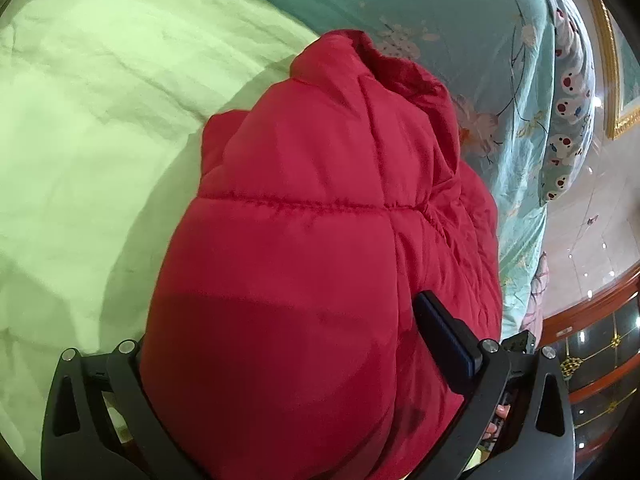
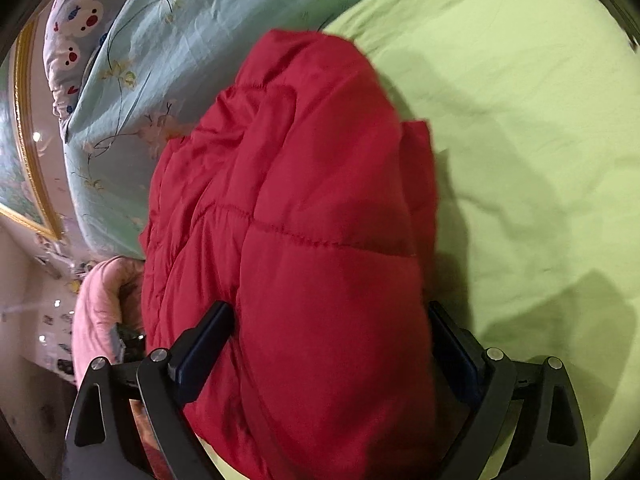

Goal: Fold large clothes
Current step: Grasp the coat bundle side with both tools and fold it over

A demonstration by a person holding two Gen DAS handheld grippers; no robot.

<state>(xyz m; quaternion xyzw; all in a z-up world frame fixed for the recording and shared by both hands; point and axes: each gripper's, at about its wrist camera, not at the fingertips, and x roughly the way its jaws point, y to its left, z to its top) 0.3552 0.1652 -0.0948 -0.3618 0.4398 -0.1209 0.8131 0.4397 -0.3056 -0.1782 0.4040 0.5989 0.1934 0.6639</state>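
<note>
Bulging between both pairs of fingers, the red puffer jacket [image 1: 320,240] fills the middle of each wrist view and runs forward from the tongs onto the pale green sheet [image 1: 80,140]. The left gripper [image 1: 288,364] is clamped on a thick wad of the jacket: its right finger presses the padding, while its left finger is hidden under the fabric. The right gripper [image 2: 332,344] is likewise closed around a fat fold, with a pad showing on each side of the bundle. Beyond the jacket's far end, ahead of the fingers, lies a teal floral quilt [image 1: 460,8]. A pillow with a cartoon print [image 2: 76,12] sits at that quilt's outer edge.
</note>
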